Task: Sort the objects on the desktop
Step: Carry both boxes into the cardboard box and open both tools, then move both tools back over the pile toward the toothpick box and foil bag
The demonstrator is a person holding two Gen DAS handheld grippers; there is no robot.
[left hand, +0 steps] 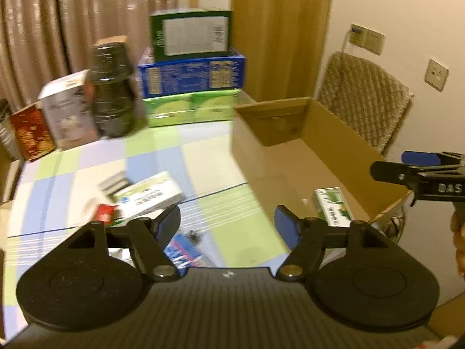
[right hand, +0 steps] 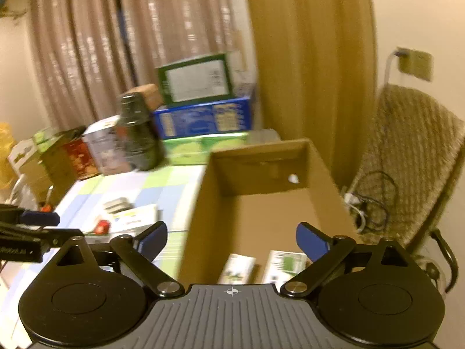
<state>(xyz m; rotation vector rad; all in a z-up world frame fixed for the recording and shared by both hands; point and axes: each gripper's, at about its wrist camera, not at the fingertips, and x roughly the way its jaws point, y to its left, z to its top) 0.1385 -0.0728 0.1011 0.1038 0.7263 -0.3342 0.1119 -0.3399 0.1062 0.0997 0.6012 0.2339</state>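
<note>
Left gripper (left hand: 227,224) hangs over the checked tablecloth (left hand: 200,157), jaws spread wide, nothing between them. Right gripper (right hand: 231,240) sits above the near end of the cardboard box (right hand: 250,212), jaws also wide apart and empty. In the left view the right gripper pokes in from the right edge over the box rim, with a bit of a hand (left hand: 458,232) behind it.

Cardboard box stands open on the right part of the table. Inside, on its floor near the front: a green-and-white carton (right hand: 286,266) and a second small white carton (right hand: 237,269) just left of it, apart from each other.

Loose things on the cloth left of the box: a white flat box (left hand: 149,196) lying tilted, a small red item (left hand: 105,213) touching its near-left corner, a striped grey thing (left hand: 113,182) behind it, and a blue-red packet (left hand: 184,251) partly hidden under the left gripper. Details blurred.

Back of the table: a stack of three boxes, green box (left hand: 190,33) on blue box (left hand: 191,74) on light green pack (left hand: 191,109). Beside the stack a dark jar (left hand: 112,87), then a white box (left hand: 69,107) and a red box (left hand: 32,133). A chair (left hand: 366,101) stands behind the cardboard box.
</note>
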